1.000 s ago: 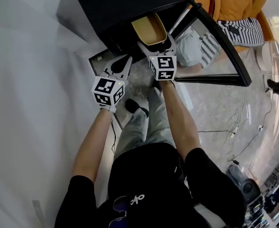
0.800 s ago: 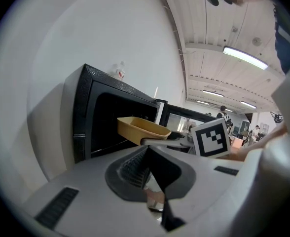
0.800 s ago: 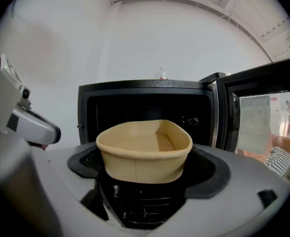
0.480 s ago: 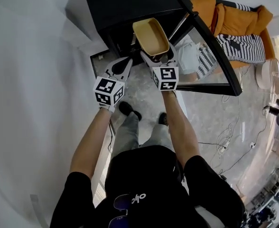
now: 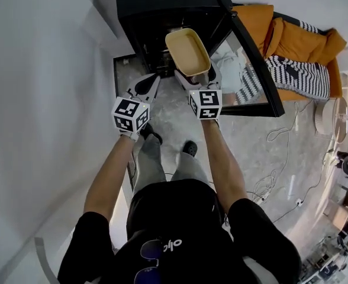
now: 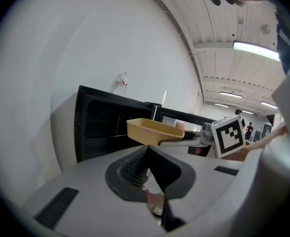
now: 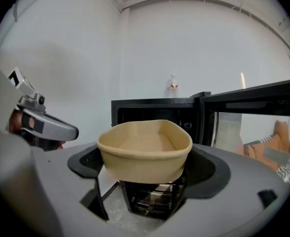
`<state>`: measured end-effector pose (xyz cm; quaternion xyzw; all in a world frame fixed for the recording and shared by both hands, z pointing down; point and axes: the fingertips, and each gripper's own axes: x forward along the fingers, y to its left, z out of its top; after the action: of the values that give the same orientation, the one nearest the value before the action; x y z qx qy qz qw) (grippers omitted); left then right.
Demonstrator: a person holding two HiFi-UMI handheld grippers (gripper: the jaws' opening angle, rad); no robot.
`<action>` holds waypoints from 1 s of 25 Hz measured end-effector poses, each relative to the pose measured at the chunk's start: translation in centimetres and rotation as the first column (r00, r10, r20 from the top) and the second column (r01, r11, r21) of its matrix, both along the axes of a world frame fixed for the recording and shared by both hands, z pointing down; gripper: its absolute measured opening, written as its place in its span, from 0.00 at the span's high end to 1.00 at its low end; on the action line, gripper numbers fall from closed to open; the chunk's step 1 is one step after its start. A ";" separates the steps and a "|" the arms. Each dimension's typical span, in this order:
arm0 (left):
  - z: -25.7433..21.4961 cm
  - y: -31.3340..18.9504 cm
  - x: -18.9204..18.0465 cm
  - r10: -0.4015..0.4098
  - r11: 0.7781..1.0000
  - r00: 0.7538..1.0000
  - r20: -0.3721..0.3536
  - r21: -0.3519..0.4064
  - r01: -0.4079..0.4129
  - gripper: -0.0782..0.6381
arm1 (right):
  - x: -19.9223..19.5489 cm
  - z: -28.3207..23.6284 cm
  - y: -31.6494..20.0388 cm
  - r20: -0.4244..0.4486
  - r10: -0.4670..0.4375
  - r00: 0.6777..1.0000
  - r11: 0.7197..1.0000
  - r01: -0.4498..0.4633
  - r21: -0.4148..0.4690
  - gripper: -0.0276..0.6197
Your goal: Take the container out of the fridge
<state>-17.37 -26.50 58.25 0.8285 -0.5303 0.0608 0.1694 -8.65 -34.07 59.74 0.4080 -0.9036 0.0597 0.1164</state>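
Now my right tool (image 5: 195, 76) pinches the tan container (image 5: 187, 51) across its sides, jaws spread wide around it, holding it in the air just in front of the open black fridge (image 5: 162, 5). My left tool (image 5: 152, 81) is pressed together and empty beside it. The tub looks empty, light and thin-walled, probably flexible, so a gentle, level grip on the walls should suit.

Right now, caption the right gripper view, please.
Right tongs hold the tan container in front of the open fridge.
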 end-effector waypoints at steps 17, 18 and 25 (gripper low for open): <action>-6.1 10.6 7.4 -0.091 0.993 0.996 0.009 0.069 0.090 0.88 | 9.0 -6.5 9.1 0.005 -0.142 0.990 0.989 0.142 0.041 0.17; -6.6 11.2 7.8 -0.097 0.993 0.995 0.010 0.073 0.096 0.88 | 9.5 -7.1 9.5 0.009 -0.146 0.989 0.988 0.146 0.042 0.17; -9.4 13.7 8.5 -0.125 0.987 0.992 0.022 0.103 0.122 0.88 | 11.5 -10.0 12.0 0.028 -0.190 0.981 0.981 0.189 0.048 0.17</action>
<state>-8.91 -12.80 48.86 0.8006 -0.5854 0.0353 0.1231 2.84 -22.08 49.73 0.3215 -0.9412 0.0345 0.0976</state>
